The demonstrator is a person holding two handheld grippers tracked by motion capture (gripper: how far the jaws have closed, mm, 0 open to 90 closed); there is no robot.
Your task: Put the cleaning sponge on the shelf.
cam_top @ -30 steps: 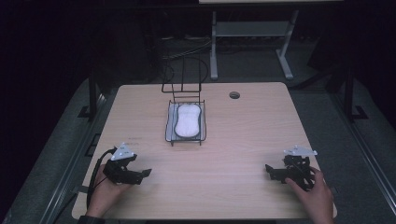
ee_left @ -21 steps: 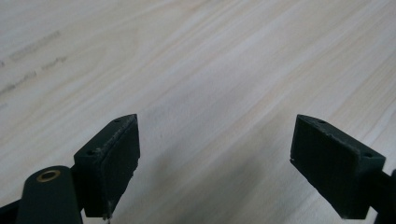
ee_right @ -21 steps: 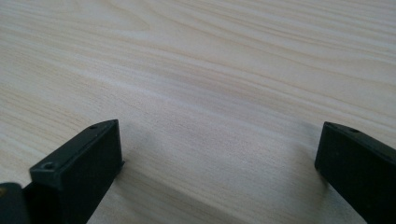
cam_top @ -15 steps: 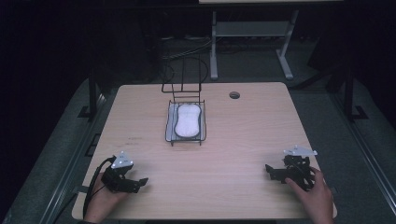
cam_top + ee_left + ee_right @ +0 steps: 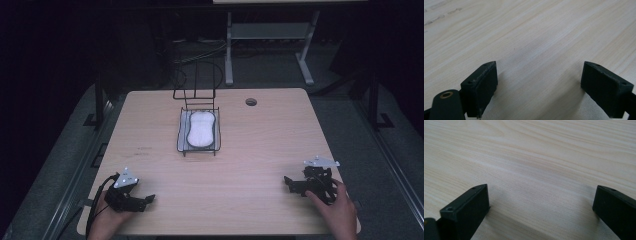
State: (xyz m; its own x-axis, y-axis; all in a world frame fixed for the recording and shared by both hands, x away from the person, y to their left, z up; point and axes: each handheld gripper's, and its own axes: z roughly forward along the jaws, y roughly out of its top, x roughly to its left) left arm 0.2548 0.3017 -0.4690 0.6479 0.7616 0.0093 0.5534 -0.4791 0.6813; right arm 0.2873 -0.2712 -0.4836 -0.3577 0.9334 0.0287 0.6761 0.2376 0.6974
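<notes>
Now: left gripper (image 5: 145, 200) low at near-left table (image 5: 250, 150) corner, jaws spread wide, only bare wood between them. Right gripper (image 5: 290, 184) near the right edge, jaws likewise agape over bare wood. Wire rack (image 5: 199, 131) mid-table, far side, holding white oblong pad (image 5: 201, 129), well apart from both.

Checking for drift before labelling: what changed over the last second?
The left tongs drew back toward the table's near edge, jaws open and empty. The right tongs, the black wire rack and the white oblong pad in it stayed put on the light wooden table.
</notes>
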